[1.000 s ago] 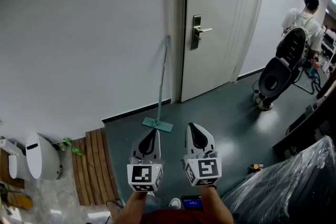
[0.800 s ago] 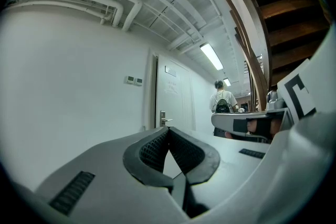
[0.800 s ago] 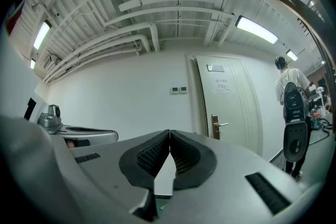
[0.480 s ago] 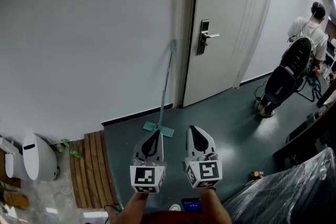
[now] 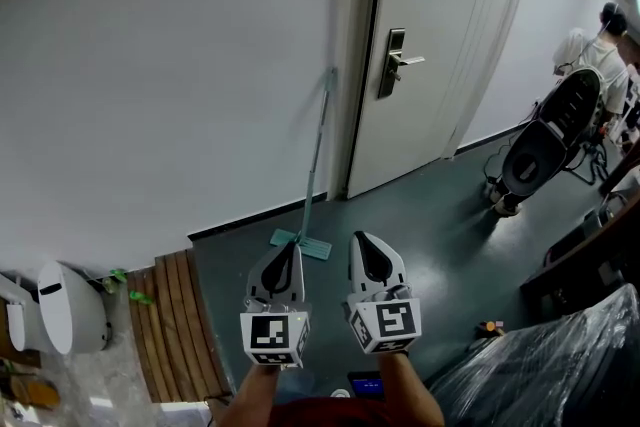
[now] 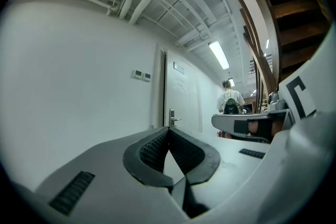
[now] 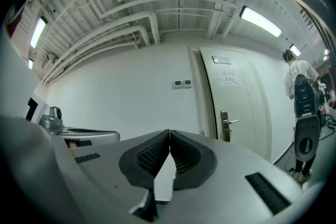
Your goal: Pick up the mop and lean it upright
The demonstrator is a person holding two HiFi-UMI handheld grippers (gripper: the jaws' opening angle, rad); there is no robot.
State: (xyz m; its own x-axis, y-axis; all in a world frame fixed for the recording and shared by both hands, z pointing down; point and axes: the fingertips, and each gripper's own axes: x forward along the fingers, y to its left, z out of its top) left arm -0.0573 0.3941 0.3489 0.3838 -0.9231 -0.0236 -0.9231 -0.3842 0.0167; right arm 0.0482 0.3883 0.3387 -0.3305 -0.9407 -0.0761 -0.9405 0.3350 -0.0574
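The mop stands upright, its thin grey-green pole leaning against the white wall by the door frame and its teal flat head resting on the dark floor. My left gripper hovers just this side of the mop head, shut and empty. Beside it, my right gripper is also shut with nothing between its jaws. In the left gripper view the left gripper has its tips touching; the right gripper in the right gripper view likewise. Neither touches the mop.
A white door with a metal handle lies right of the mop. A person with a floor machine is far right. Wooden slats and a white toilet are at left; plastic-wrapped goods at bottom right.
The view has shifted slightly, so the mop and door sit a little further right. Both grippers stay shut in the same place, side by side.
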